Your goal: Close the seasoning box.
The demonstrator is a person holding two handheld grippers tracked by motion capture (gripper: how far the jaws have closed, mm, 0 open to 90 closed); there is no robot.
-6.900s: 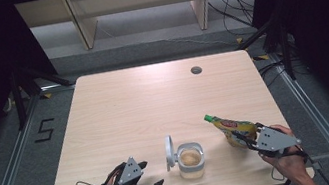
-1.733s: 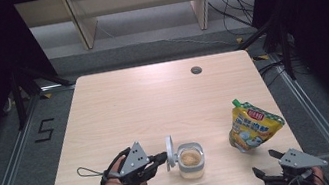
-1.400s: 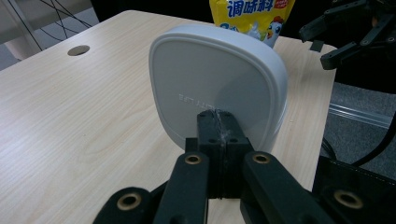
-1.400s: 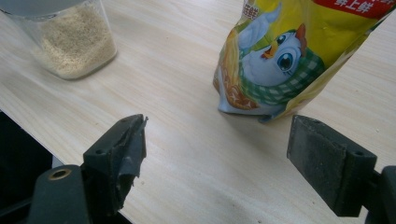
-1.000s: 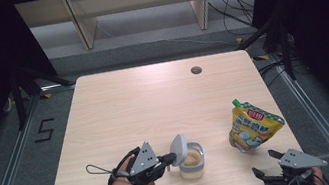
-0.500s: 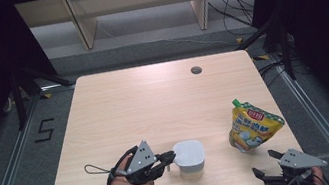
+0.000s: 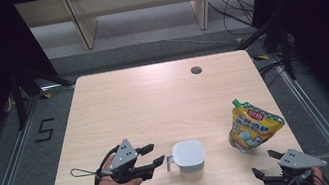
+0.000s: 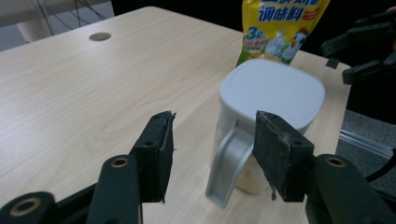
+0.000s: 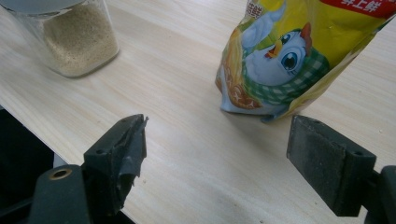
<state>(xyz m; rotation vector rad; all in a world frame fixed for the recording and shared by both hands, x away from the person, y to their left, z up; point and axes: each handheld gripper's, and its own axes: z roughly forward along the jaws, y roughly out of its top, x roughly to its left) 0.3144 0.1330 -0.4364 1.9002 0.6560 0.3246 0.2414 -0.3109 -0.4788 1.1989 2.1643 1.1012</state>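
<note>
A clear square jar [image 7: 188, 158] of pale granules stands near the table's front edge, its white hinged lid [image 8: 273, 93] down flat on top. The lid's grey tab [image 8: 229, 170] hangs toward my left gripper [image 7: 156, 153], which is open just left of the jar. In the left gripper view the tab sits between the spread jaws [image 8: 214, 123] without touching them. A yellow pouch [image 7: 253, 125] with a green cap stands upright to the right of the jar. My right gripper [image 7: 263, 163] is open at the front edge, just short of the pouch [image 9: 299, 51]; the jar [image 9: 77, 42] shows at upper left there.
The wooden table [image 7: 154, 104] has a round cable hole [image 7: 196, 70] at the far right. Wooden furniture legs and cables lie on the floor beyond the table. Metal floor rails run along both sides.
The jar's lid, upright and open earlier, has been swung shut by my left gripper. The pouch, once held tilted in my right gripper, stands free; that gripper rests open.
</note>
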